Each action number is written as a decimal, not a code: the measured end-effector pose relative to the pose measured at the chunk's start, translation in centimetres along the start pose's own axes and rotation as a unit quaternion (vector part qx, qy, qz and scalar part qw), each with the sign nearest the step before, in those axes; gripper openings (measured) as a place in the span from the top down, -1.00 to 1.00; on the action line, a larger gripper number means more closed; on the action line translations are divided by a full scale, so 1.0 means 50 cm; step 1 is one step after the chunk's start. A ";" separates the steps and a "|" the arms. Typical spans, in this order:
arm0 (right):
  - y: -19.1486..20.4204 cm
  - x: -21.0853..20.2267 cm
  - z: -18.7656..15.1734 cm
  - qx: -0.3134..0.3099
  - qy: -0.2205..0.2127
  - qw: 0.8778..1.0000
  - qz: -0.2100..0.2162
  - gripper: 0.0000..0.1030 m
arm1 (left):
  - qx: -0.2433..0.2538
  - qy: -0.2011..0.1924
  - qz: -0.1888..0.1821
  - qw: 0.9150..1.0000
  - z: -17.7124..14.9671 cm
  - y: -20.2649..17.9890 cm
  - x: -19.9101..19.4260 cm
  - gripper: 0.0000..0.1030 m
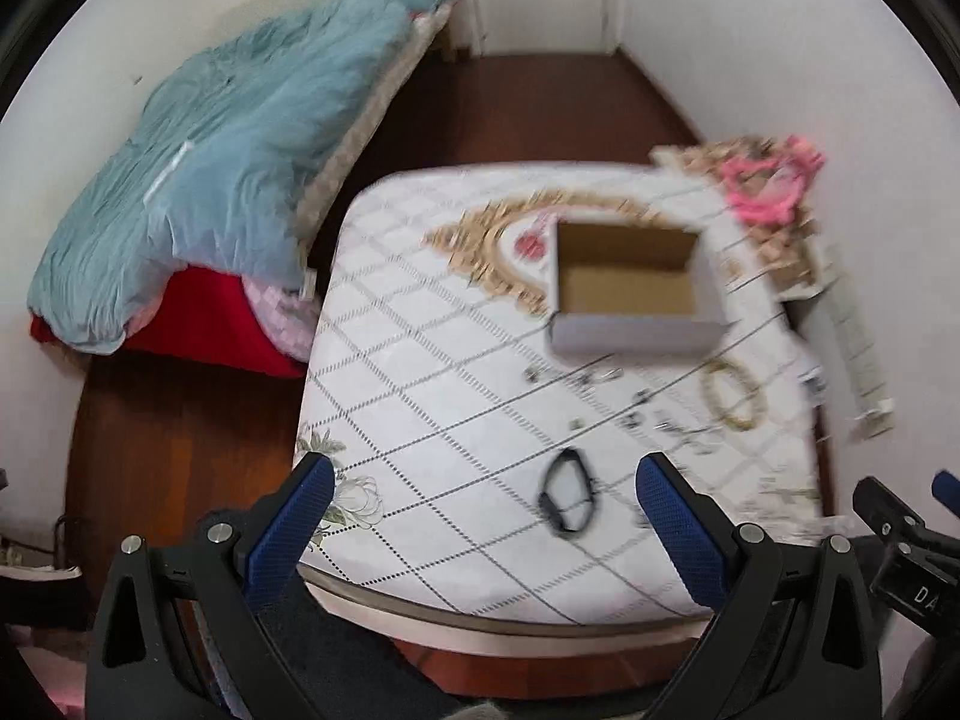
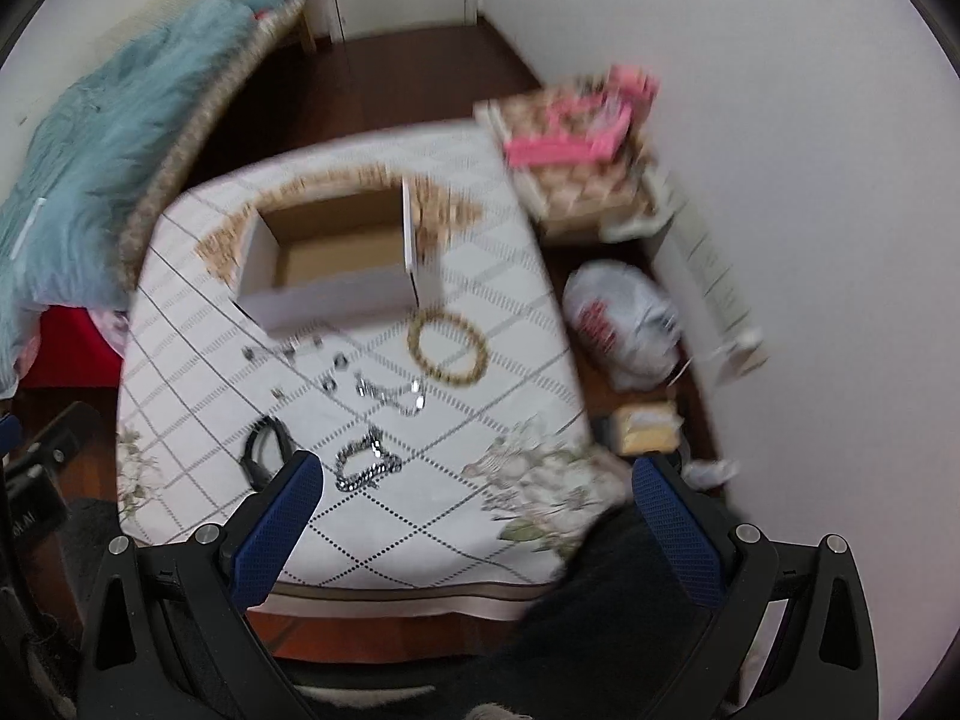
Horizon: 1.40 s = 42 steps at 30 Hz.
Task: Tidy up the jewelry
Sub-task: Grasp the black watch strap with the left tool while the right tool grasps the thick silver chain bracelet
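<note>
An open cardboard box (image 1: 630,288) (image 2: 336,258) stands empty at the far side of a small table with a white quilted cloth (image 1: 450,396) (image 2: 372,516). In front of it lie a gold bead bracelet (image 1: 735,393) (image 2: 447,354), a black band (image 1: 567,495) (image 2: 261,444), a silver chain bracelet (image 2: 366,468), another silver chain (image 2: 393,393) and several small pieces (image 1: 600,375) (image 2: 288,351). My left gripper (image 1: 486,531) is open and empty above the table's near edge. My right gripper (image 2: 477,525) is open and empty above the near right corner.
A bed with a blue blanket (image 1: 228,150) (image 2: 90,138) lies at the left. A patterned box with pink items (image 1: 774,192) (image 2: 576,138) stands at the right by the wall. A white plastic bag (image 2: 624,324) and a yellow packet (image 2: 648,429) lie on the floor.
</note>
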State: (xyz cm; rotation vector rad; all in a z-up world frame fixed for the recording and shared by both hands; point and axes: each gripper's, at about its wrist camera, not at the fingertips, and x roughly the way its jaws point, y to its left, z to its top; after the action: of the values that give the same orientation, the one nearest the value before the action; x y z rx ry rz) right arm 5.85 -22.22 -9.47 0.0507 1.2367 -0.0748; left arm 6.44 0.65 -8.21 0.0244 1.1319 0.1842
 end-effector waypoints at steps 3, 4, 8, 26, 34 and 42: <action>0.003 0.124 -0.013 0.010 0.044 0.999 0.016 -0.95 | 0.006 0.034 0.026 0.999 -0.008 -0.001 0.096 -1.00; 0.007 0.165 -0.020 0.014 0.058 0.998 0.017 -0.92 | 0.007 0.044 0.031 0.999 -0.013 -0.002 0.124 -1.00; 0.036 0.285 -0.045 0.003 0.095 0.995 0.024 -0.77 | 0.006 0.084 0.049 0.995 -0.041 0.006 0.209 -1.00; 0.103 0.346 -0.084 -0.051 0.069 0.996 0.020 0.92 | 0.008 0.167 -0.023 0.986 -0.089 -0.028 0.348 -0.89; 0.029 0.313 -0.098 0.014 0.078 0.995 0.060 0.92 | 0.059 0.137 -0.045 0.988 -0.094 -0.062 0.345 0.82; 0.011 0.244 -0.074 0.031 0.050 0.993 0.105 0.93 | 0.054 0.099 -0.066 0.991 -0.076 -0.042 0.268 0.82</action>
State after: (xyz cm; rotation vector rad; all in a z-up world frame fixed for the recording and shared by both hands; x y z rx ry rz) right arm 6.41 -21.75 -22.18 0.2406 1.3225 0.0729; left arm 8.81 0.43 -22.09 0.0282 1.3356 0.0065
